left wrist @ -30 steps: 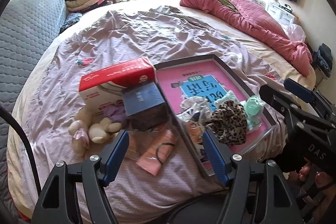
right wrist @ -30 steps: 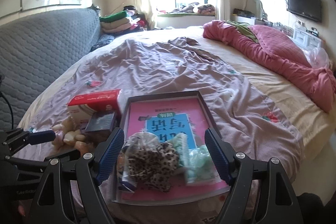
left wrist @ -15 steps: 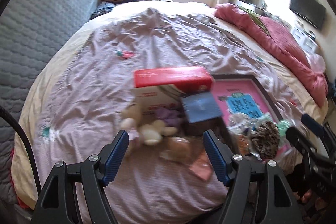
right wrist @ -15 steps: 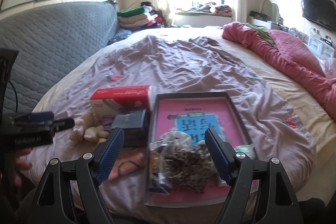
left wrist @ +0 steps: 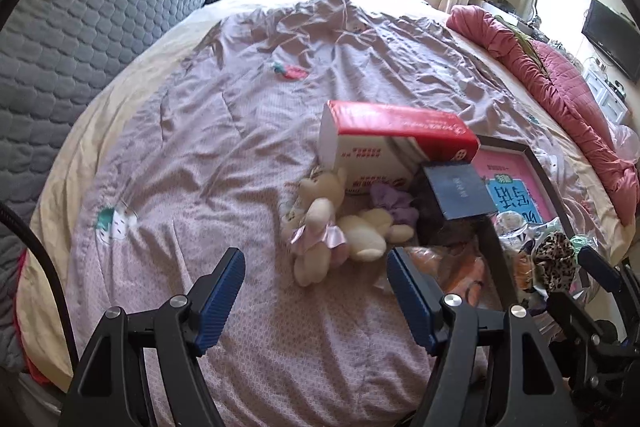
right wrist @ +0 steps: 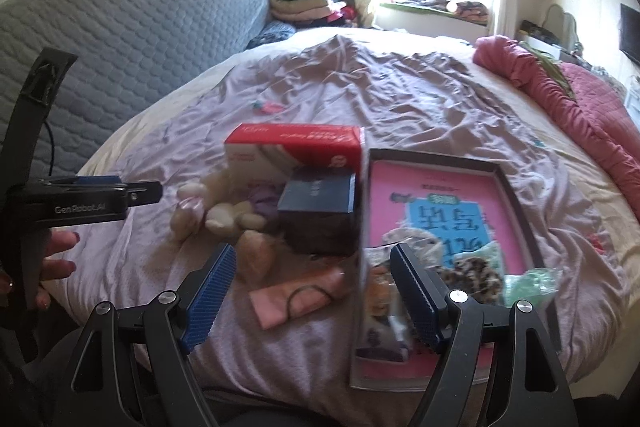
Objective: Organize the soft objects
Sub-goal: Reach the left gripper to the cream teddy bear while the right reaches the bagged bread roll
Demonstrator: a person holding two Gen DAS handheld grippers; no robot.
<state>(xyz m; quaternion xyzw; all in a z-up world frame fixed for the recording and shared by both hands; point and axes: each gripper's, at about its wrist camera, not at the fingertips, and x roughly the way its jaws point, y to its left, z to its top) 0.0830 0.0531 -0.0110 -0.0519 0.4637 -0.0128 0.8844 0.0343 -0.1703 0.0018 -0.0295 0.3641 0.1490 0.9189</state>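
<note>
A cream plush toy in a pink dress (left wrist: 320,227) lies on the lilac bedsheet with a second cream plush (left wrist: 370,231) and a purple scrunchie (left wrist: 390,201). My left gripper (left wrist: 316,287) is open and empty just short of them. My right gripper (right wrist: 310,279) is open and empty above a pink pouch with a hair tie (right wrist: 298,297). A dark-framed tray with a pink liner (right wrist: 516,195) holds a leopard scrunchie (right wrist: 476,273), a green bagged item (right wrist: 532,281) and other bagged soft items. The plush toys (right wrist: 208,215) also show in the right wrist view.
A red and white tissue pack (left wrist: 392,143) and a dark blue box (left wrist: 458,193) stand between the plush toys and the tray. A pink quilt (left wrist: 560,83) lies along the bed's right side. A grey padded headboard (left wrist: 80,7) is at left.
Both grippers have swung left. The left one now faces the plush toys instead of the tray. The right one now faces the pink pouch and the tray's left rim. Both stay open.
</note>
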